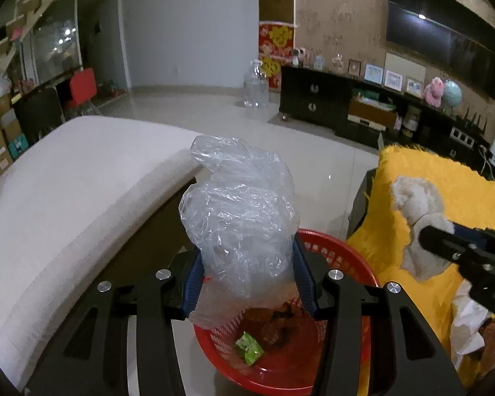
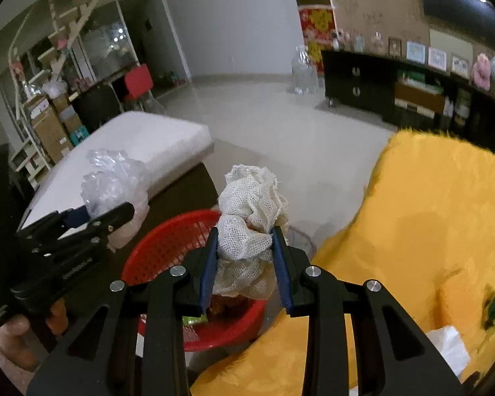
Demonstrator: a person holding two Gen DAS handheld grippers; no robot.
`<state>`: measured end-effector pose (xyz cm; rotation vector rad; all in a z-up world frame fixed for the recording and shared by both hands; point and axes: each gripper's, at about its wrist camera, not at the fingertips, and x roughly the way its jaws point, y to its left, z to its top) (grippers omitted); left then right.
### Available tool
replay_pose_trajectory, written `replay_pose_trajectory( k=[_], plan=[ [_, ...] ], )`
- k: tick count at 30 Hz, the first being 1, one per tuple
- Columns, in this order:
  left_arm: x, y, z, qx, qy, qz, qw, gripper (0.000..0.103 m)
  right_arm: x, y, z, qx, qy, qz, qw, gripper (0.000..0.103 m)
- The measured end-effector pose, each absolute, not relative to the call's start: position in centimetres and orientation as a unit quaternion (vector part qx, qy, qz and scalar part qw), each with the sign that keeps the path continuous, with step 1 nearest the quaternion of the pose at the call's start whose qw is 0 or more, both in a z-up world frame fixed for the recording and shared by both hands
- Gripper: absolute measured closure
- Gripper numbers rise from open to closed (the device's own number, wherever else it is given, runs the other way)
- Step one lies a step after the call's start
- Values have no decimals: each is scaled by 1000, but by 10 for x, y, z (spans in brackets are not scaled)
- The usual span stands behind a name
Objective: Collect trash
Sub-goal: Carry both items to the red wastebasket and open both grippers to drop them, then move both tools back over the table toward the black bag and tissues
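Dark tabletop [image 1: 148, 231]: red mesh basket [image 1: 340, 254] directly below both grippers. Basket holds green wrapper [image 1: 249, 351] and brown scraps [image 1: 274, 320]. Yellow furry cover [image 2: 429, 214] to the right, white paper [image 2: 448, 346] lying on it.

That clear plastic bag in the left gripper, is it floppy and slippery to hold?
Probably floppy: the clear plastic bag bunches in crumpled folds above the left gripper. Likely very light, being thin and see-through. Its glossy film may slip.

Both grippers were black, with flat slotted arms, round silver screw heads at the pivots and blue ribbed pads inside the fingers [image 2: 282, 260]. The left gripper [image 2: 97, 219] carried faint white lettering on its side, too small to read.
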<state>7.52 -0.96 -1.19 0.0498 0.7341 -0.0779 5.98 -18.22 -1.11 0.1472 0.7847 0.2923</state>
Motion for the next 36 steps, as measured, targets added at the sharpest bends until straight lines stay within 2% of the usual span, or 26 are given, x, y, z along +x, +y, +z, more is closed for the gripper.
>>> replay_pose_trajectory(
  k=[15,17,19,21,28,36],
  plan=[
    [76,-2,-31,17,396,-54,916,56,63,-162,-38,87,421,164,888,70],
    [76,-4,-32,22,395,-57,917,53,63,-161,-39,91,423,167,886,65],
    [76,-5,-31,23,396,-60,916,50,64,-164,-39,103,422,168,885,52],
    [76,-5,-31,20,397,-63,916,46,63,-169,-37,112,419,164,886,48],
    [72,-4,-24,16,379,-70,923,29,59,-184,-31,119,411,148,892,48],
    [69,-2,-14,-7,360,-68,930,26,47,-208,-12,101,378,109,914,46]
  ],
)
